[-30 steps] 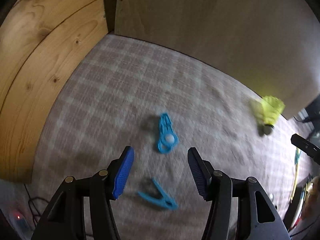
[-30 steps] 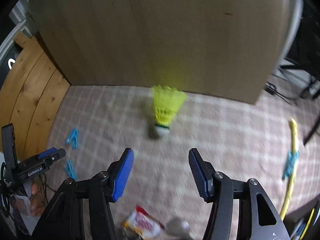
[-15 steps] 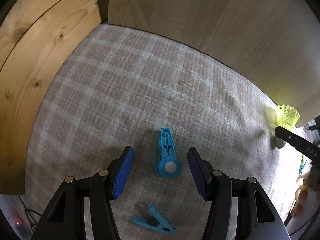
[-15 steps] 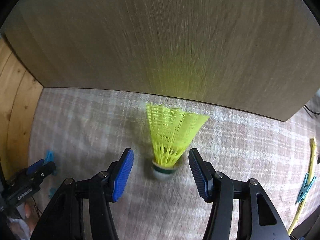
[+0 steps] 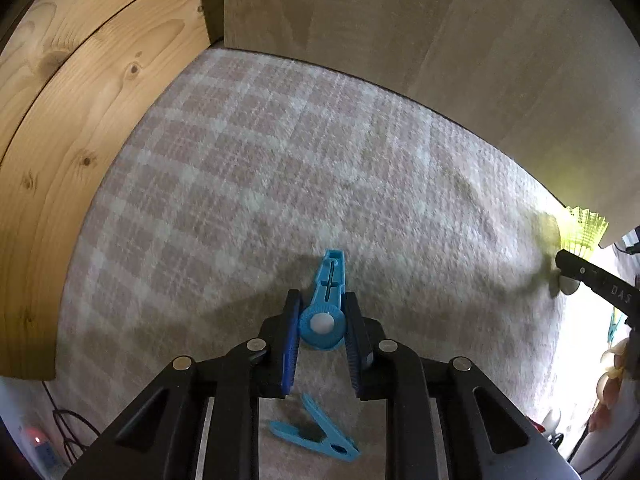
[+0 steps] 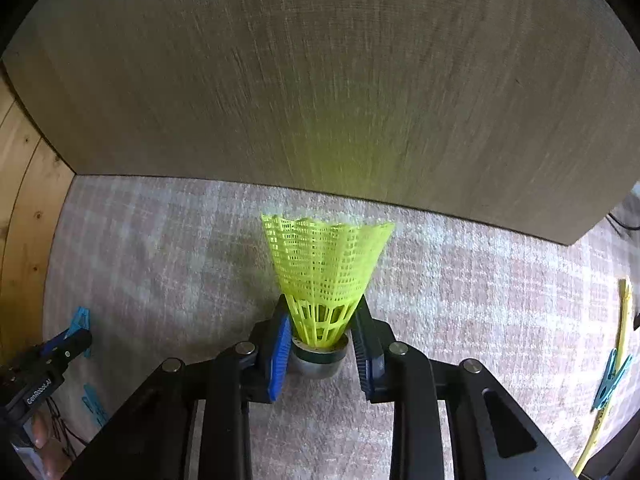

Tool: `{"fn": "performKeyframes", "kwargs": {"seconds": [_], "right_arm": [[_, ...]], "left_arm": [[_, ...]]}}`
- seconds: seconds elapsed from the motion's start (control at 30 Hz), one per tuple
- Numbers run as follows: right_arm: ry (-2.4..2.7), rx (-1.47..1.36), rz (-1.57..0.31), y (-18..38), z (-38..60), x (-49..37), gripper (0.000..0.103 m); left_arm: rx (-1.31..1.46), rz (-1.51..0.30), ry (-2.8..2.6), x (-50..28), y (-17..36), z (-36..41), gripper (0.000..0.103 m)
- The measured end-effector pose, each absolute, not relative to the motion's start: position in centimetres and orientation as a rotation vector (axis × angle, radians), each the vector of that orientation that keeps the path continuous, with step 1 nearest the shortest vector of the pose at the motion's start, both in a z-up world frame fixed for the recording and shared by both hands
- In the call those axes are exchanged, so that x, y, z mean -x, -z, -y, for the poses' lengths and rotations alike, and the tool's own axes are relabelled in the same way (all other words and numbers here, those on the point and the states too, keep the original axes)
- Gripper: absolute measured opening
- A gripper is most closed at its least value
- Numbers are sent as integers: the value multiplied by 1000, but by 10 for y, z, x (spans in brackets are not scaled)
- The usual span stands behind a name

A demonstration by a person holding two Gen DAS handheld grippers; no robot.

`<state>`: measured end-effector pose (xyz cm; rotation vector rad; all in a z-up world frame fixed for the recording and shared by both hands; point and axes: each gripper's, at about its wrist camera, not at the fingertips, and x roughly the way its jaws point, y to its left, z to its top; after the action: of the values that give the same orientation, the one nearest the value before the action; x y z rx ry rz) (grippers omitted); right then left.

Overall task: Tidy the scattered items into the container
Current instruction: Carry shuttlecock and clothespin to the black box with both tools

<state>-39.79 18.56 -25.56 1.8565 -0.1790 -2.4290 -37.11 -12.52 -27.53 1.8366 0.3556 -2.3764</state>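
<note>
In the left wrist view my left gripper (image 5: 322,326) is shut on a blue clothes peg (image 5: 325,304) that lies on the checked carpet, its pads at the peg's round end. A second blue peg (image 5: 316,438) lies under the gripper. In the right wrist view my right gripper (image 6: 322,338) is shut on a yellow shuttlecock (image 6: 324,276) just above its cork base (image 6: 318,360), which rests on the carpet. The shuttlecock (image 5: 582,232) and the right gripper's fingers (image 5: 592,280) show at the left view's right edge. No container is in view.
A grey-brown panel (image 6: 320,80) stands right behind the shuttlecock. Pine boards (image 5: 60,120) border the carpet on the left. A yellow strip (image 6: 616,360) with a blue peg (image 6: 610,376) lies at the right. The left gripper (image 6: 44,364) shows at the left edge.
Both grippers moved forward and down and closed: the left on the blue peg, the right on the shuttlecock. Both were open half a second ago.
</note>
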Motion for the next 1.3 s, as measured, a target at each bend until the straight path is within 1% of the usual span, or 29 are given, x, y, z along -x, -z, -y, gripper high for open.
{"fn": "performKeyframes", "kwargs": {"seconds": [0.23,0.33,0.5,0.67,0.8,0.93,1.1,1.3], "right_arm": [[2426,-1813,235,239,-200,351,25],[2440,-1760,258,221,-212,319,25],[2476,-1668,361,186,-233,273,25],[2550,-1585,452,148,-273,220,25],[2612,-1560,517,137,-310,177,25],[2702,-1559,583,129,-362,127,25],[2804,-1579,734,123,-440,57,25],[2911,-1628,930,127,-520,-19,25]], "left_arm": [[-1821,-310,2449,343,254,103,22],[-1810,-273,2501,328,236,86,22],[-1787,-199,2608,309,200,49,22],[-1801,-111,2746,276,170,-15,22],[-1842,-44,2847,259,156,-77,22],[-1920,20,2926,223,141,-155,22],[-2048,98,2990,199,149,-247,22],[-2197,189,3033,194,170,-341,22]]}}
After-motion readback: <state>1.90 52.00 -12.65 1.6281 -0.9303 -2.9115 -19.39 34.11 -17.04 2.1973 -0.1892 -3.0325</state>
